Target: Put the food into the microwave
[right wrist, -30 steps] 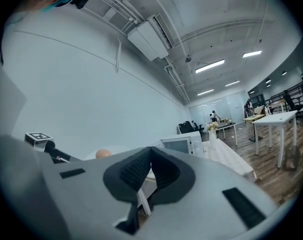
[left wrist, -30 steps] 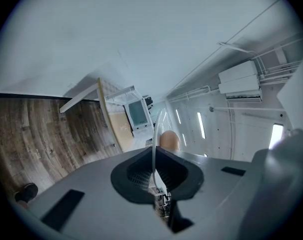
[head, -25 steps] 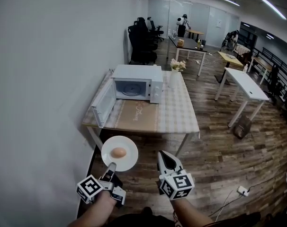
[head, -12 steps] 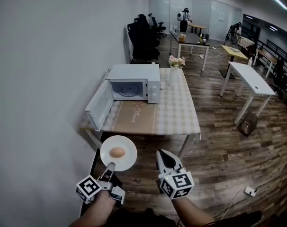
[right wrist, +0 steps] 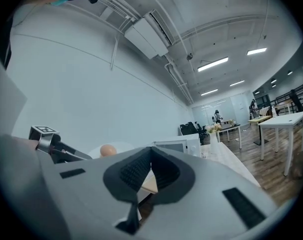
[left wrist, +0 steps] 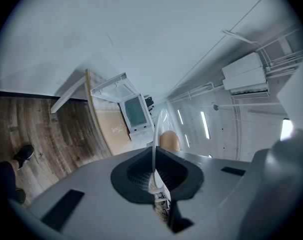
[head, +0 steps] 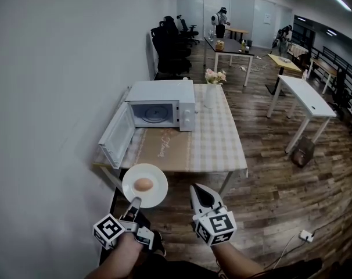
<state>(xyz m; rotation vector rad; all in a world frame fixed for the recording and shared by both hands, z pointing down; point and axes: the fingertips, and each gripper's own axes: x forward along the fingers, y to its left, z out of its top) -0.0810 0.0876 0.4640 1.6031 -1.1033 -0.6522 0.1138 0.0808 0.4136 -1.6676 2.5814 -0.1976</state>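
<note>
A white plate [head: 154, 195] carries a brown egg [head: 143, 184] and hangs in the air in front of the table. My left gripper [head: 135, 204] is shut on the plate's near rim; in the left gripper view the plate [left wrist: 155, 144] stands edge-on between the jaws, with the egg [left wrist: 168, 140] beyond them. My right gripper [head: 198, 193] is beside the plate on the right, shut and empty, its jaw tips touching [right wrist: 151, 150]. The white microwave [head: 164, 100] sits at the table's far left with its door [head: 114, 135] swung open to the left and its cavity showing.
The table [head: 216, 150] has a checked cloth and a brown mat [head: 161, 150] in front of the microwave. A vase of flowers [head: 211, 92] stands right of the microwave. A white wall runs along the left. More desks and chairs stand further back on the wooden floor.
Both grippers and the plate with the egg have come nearer to the table, which now looks closer. The grip on the plate is unchanged.
</note>
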